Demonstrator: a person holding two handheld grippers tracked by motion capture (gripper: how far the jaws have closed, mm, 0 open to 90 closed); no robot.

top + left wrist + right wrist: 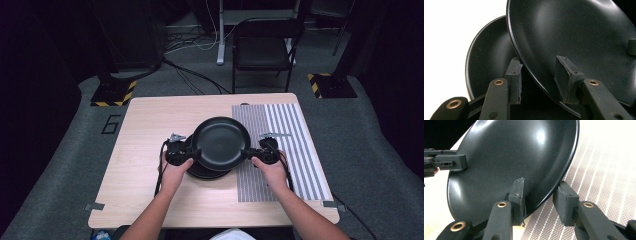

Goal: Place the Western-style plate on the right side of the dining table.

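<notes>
A black plate (221,140) hangs tilted over the middle of the table, above a second black plate (207,173) that lies flat beneath it. My left gripper (192,154) is shut on the upper plate's left rim, my right gripper (248,154) on its right rim. In the left gripper view the raised plate (579,32) passes between the pads of the left gripper (541,80), with the lower plate (489,55) behind. In the right gripper view the right gripper (540,201) clamps the plate (511,157), one pad inside and one under the rim.
A grey-and-white striped mat (282,145) covers the right part of the wooden table (145,130). Beyond the far edge stands a black folding chair (262,50). Two stand bases with yellow-black stripes (112,93) sit on the floor, with cables between them.
</notes>
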